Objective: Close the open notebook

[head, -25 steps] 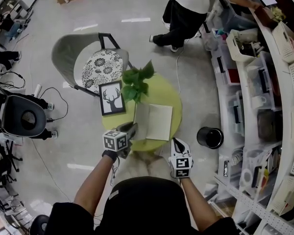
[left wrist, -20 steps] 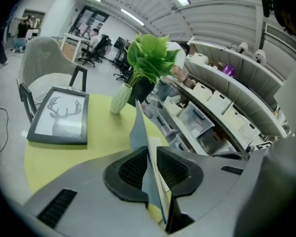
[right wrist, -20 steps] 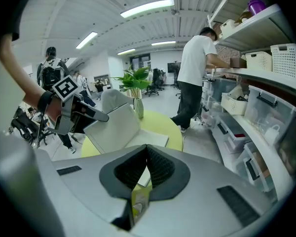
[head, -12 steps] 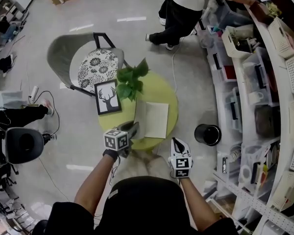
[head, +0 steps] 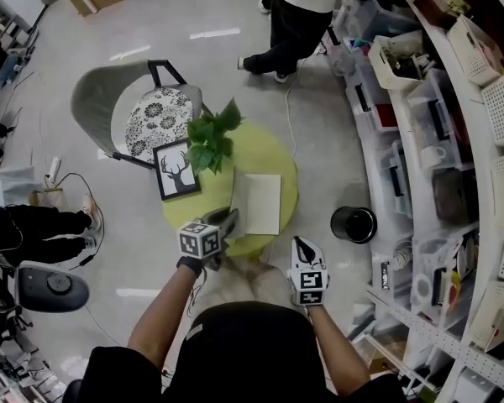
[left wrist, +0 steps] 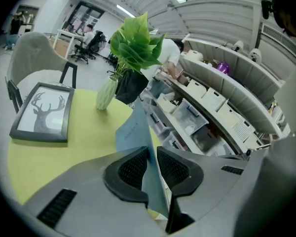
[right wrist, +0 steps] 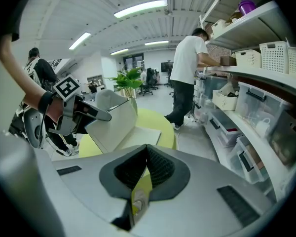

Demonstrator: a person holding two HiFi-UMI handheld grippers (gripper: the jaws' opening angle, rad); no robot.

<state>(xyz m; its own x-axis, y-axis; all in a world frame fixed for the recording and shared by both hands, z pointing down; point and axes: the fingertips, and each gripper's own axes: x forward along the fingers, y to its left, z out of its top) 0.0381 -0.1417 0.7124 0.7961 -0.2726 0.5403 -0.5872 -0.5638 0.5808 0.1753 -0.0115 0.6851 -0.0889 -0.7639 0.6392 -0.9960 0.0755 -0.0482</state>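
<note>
The left gripper (left wrist: pixel 153 157) was pinched onto the notebook's cover (left wrist: pixel 134 132) — the thin bluish sheet ran straight between its two black pads, which pressed it from both sides. In the head view this gripper (head: pixel 228 218) sat at the near-left corner of the notebook (head: pixel 260 205), and the cover stood steeply up off the open book rather than lying flat. The right gripper view showed the same thing from the side: the cover (right wrist: pixel 112 123) rose like a tilted wall beside the flat white page (right wrist: pixel 144 134), with the left gripper clamped on its upper edge.

The right gripper (right wrist: pixel 147 154) had its jaws pressed together (only the table's yellow-green showed through the slit lower down). It (head: pixel 301 243) hung by the near-right rim of the table, apart from the notebook.

The notebook lay on the near half of the round yellow-green table (head: pixel 265 151). Behind it stood a leafy plant (head: pixel 210 137) in a pale ribbed vase (left wrist: pixel 106 94), and a framed deer picture (head: pixel 175 169) lay to the left — both clear of the book. A grey chair (head: pixel 109 99) stood beyond the table, a black bin (head: pixel 353 223) on the floor to its right, and a person (head: pixel 298 11) stood at the curved shelving (head: pixel 454 166).
</note>
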